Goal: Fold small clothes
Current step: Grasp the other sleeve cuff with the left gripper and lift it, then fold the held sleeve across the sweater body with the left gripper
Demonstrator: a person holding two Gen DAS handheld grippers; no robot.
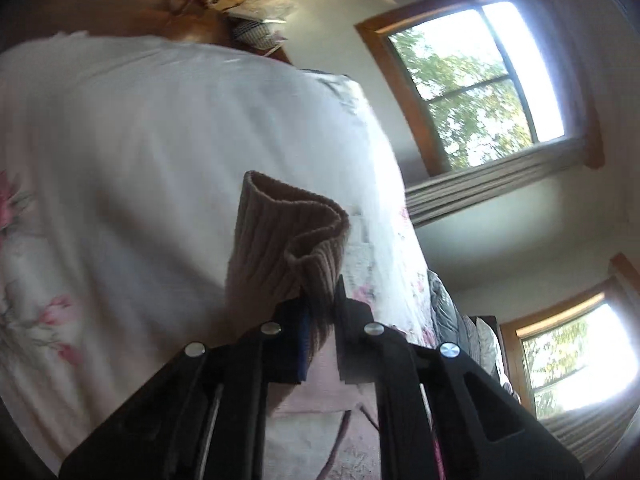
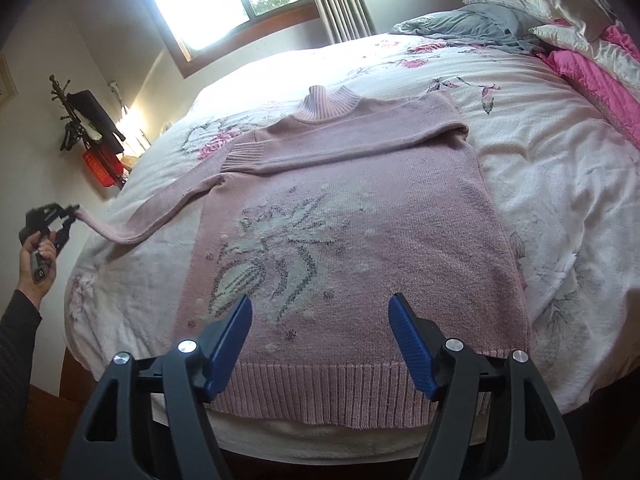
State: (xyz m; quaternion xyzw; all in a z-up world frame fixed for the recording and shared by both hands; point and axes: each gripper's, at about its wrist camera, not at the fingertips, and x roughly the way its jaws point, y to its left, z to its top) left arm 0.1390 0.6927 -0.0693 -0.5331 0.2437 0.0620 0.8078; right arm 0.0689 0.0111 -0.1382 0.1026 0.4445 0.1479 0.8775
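Left claw (image 2: pixel 66 216) is clamped on the sleeve cuff (image 1: pixel 288 240), the sleeve stretched leftward off the pink sweater (image 2: pixel 340 216). Right claw (image 2: pixel 320 316) hovers with fingers apart over the hem, nearer the body.

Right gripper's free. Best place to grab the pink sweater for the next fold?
Probably the ribbed bottom hem of the pink sweater, approached low from the bed's near edge. It lies flat just under the open right gripper, and the thick rib gives the pads a firm edge. The left gripper already pinches the sleeve cuff.
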